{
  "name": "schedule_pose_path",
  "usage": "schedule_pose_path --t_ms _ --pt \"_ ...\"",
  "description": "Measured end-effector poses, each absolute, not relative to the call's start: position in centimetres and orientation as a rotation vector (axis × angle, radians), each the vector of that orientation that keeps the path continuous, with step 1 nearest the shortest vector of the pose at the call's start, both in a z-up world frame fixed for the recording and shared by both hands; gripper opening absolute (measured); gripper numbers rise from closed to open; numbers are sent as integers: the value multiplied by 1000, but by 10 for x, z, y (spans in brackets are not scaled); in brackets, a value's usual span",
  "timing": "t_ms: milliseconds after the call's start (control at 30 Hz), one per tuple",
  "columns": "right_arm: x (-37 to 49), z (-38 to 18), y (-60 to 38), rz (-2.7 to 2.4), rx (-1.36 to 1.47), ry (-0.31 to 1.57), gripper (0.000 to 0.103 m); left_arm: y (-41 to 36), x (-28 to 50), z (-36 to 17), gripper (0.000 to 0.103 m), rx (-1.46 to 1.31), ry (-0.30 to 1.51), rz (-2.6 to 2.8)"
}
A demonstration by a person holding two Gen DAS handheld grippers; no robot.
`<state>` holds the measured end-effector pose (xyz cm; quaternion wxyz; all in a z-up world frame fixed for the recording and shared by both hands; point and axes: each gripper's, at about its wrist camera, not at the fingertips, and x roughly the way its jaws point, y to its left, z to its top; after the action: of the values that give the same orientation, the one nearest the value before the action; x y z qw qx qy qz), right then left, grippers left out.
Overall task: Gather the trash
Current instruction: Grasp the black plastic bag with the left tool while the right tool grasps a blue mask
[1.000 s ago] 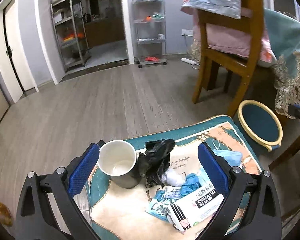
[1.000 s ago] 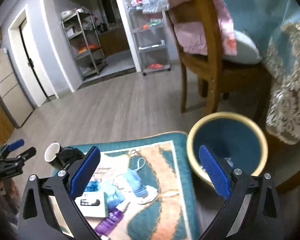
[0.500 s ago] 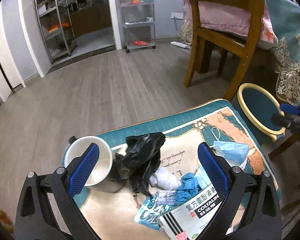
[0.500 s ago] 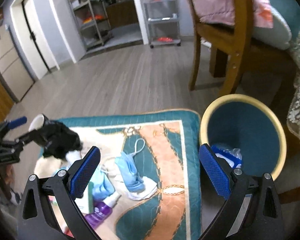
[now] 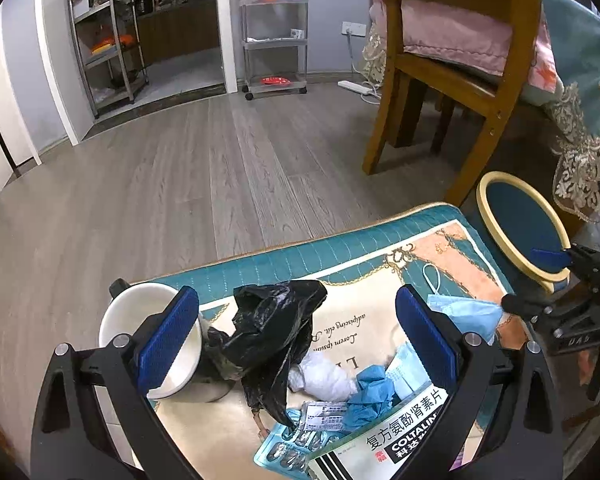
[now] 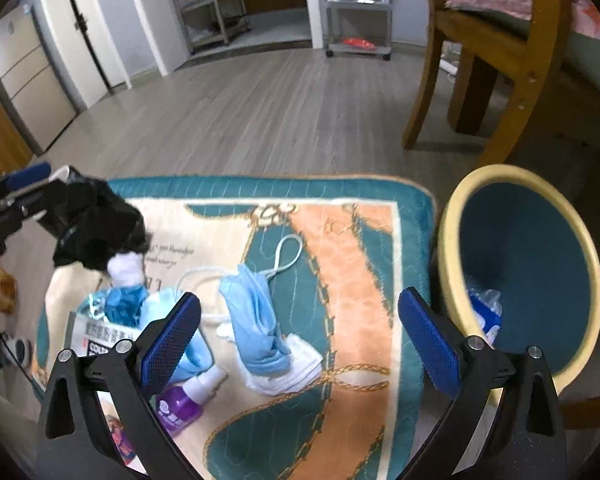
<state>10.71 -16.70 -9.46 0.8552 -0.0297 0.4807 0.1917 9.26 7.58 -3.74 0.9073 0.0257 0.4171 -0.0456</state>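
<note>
Medicine box (image 5: 384, 444) cropped by bottom edge; mug (image 5: 156, 344) partly behind left gripper (image 5: 296, 344).

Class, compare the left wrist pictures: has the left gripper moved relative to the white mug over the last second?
Yes. The left gripper has dropped closer to the mat; the white mug, earlier between the fingers, now sits partly behind the left finger.

A crumpled black plastic bag (image 5: 272, 344) is lying against a white mug (image 5: 152, 344) on the teal patterned mat (image 5: 300, 256). A white tissue wad (image 5: 324, 376), a blue glove (image 5: 370, 394), blister packs (image 5: 296, 440) and a medicine box (image 5: 384, 440) are clustering nearby. A folded blue face mask (image 6: 256, 320) is lying apart (loops splayed). The yellow-rimmed bin (image 6: 532, 264) is standing beside the mat.
</note>
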Motion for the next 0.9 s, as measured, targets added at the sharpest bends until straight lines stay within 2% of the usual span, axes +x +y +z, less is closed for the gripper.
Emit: schedule_pose_path --t_ms 233,367,400,500,533,567,600,633,733,900 --pt "105 -115 -151 411 -113 1052 98 61 93 -50 95 125 891 -114" --pt "104 -124 -145 425 -113 1076 95 54 95 -62 84 177 943 -119" --pt "103 -125 -144 426 -118 1078 91 53 95 -66 82 192 962 -113" --pt "103 -128 -139 449 -123 1102 63 56 97 -74 67 202 1010 -104" --pt "103 -129 -138 463 -118 1110 55 56 98 -77 59 201 1025 -102" --pt "102 -129 -137 483 -112 1115 51 57 99 -78 47 202 1033 -101" --pt "102 -127 -136 495 -112 1116 43 57 98 -78 41 200 1036 -99" --pt "101 -126 -136 504 -113 1115 35 58 99 -77 29 192 1041 -100" --pt "103 -117 -136 538 -85 1108 20 59 98 -71 22 176 1033 -101" --pt "105 -99 -142 541 -34 1073 13 55 96 -55 17 174 989 -102"
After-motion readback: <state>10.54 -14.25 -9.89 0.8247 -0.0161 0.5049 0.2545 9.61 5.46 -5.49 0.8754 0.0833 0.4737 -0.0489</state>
